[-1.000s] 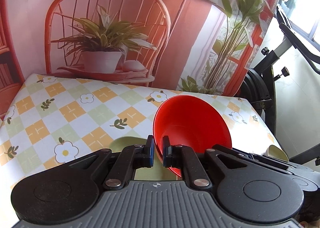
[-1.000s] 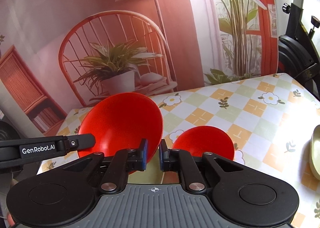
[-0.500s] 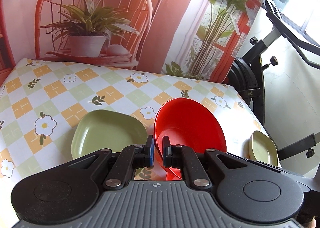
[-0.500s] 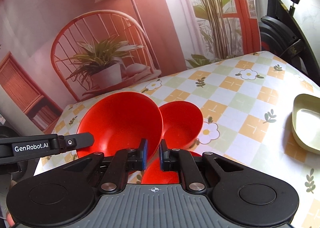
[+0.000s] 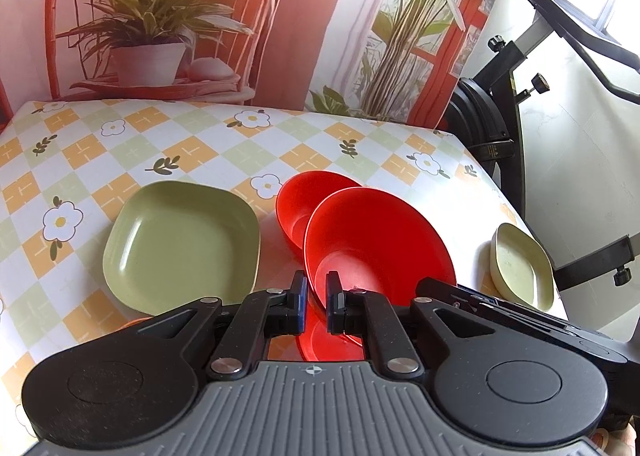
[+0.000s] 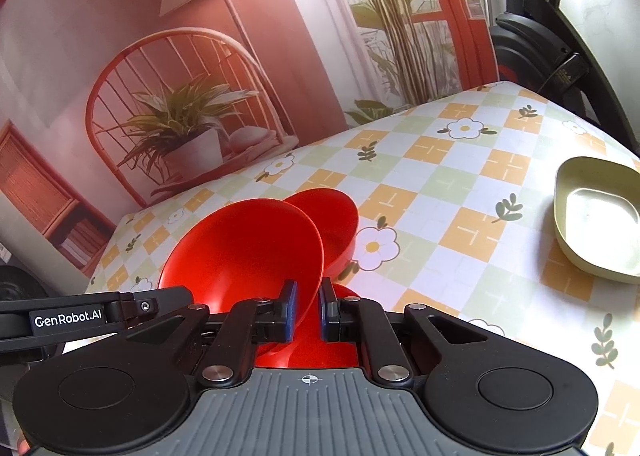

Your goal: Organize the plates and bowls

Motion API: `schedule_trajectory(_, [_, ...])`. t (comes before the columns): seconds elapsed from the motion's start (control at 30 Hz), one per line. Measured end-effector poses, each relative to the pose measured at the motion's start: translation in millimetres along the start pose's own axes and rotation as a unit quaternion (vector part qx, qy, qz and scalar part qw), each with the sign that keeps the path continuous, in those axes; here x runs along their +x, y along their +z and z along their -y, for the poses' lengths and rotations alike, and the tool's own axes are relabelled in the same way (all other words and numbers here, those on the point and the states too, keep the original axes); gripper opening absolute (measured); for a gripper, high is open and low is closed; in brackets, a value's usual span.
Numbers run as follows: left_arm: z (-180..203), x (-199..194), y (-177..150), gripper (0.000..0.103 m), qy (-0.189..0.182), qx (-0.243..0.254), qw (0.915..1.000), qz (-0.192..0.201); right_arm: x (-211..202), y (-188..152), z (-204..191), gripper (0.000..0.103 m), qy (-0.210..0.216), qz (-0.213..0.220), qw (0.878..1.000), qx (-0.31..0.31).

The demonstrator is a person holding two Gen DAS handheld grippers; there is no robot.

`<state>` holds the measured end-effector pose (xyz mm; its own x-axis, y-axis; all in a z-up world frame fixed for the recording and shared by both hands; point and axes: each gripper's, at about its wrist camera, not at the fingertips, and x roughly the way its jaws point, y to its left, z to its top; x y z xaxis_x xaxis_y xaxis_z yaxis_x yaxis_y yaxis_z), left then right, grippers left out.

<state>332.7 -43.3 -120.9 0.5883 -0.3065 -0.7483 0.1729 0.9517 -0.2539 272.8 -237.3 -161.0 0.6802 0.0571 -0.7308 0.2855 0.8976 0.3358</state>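
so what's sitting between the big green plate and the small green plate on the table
In the left wrist view, two red bowls sit between the big green plate and the small green plate: a small red bowl on the cloth and the large red bowl, tilted.

It looked like a staged home corner rather than a lived-in room: a printed backdrop of a wicker chair, potted plant and lamp hung behind a table in a flowered checked cloth, while an exercise bike stood beside it.
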Motion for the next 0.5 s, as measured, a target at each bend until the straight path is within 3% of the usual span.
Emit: schedule_trajectory(0.5, [10.2, 21.8, -15.7, 0.011, 0.005, 0.019, 0.9989, -0.043, 11.1, -16.5, 23.2, 0.011, -0.015, -0.038, 0.999, 0.013])
